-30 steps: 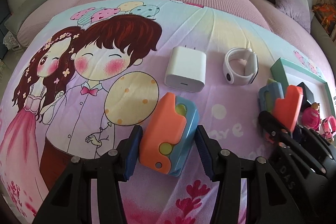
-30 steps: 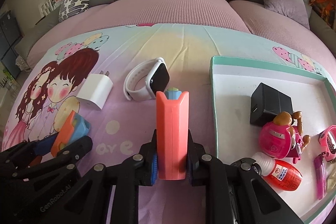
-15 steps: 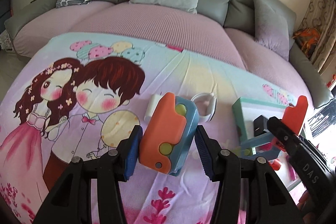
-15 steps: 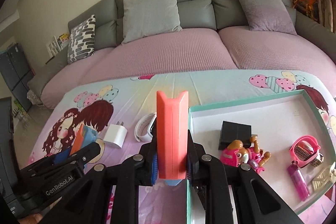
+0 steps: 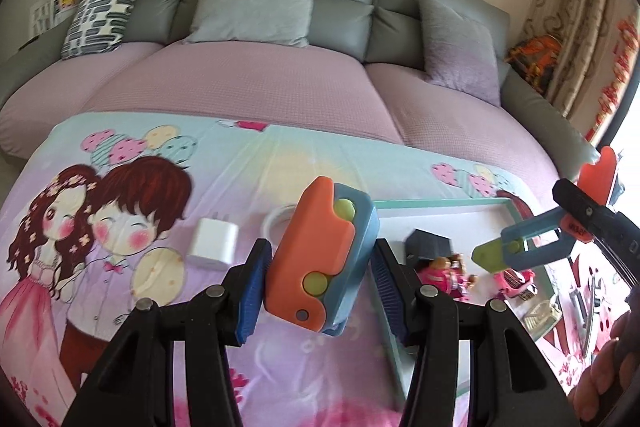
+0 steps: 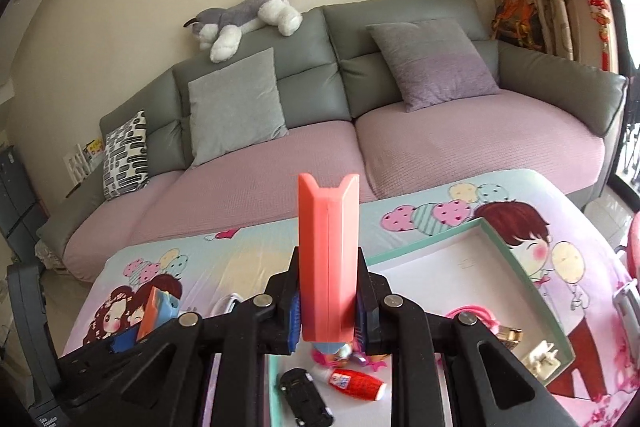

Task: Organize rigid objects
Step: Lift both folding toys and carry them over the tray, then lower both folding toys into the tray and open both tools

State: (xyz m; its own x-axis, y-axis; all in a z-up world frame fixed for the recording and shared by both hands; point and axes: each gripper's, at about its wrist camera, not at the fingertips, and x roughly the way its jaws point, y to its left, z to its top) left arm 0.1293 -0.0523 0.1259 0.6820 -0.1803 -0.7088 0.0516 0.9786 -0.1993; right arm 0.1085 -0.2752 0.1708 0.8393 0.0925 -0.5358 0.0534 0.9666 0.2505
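Your left hand-held gripper [image 5: 320,277] is clamped on an orange-and-blue toy [image 5: 322,257]; the blue pads [image 5: 254,291] press its two sides and it sits tilted, its top leaning right. You hold it lifted above the cartoon-print cloth [image 5: 120,227] that covers the counter, close to the left rim of the white tray [image 5: 390,323] with the teal edge. Below and to the left of it, a white charger [image 5: 214,243] lies on the cloth, and part of a white watch band [image 5: 276,221] shows just behind the toy.

Your right hand-held gripper [image 6: 328,311] is clamped on a salmon-red toy [image 6: 328,255] that stands upright between its fingers, notched end up. In the left wrist view the same toy [image 5: 600,171] appears at the far right, with a blue arm and a green tip [image 5: 490,255] hanging from it over the tray. Under your right gripper the tray holds a small black toy car [image 6: 306,397], a red-and-white bottle [image 6: 356,383] lying on its side, and a pink item [image 6: 478,317]. The left wrist view also shows a black cube [image 5: 430,243] and a pink figure [image 5: 444,273] in the tray.

Behind the counter stands a grey sofa [image 6: 400,47] with pink seat covers, and a plush husky [image 6: 244,17] lies on its backrest.
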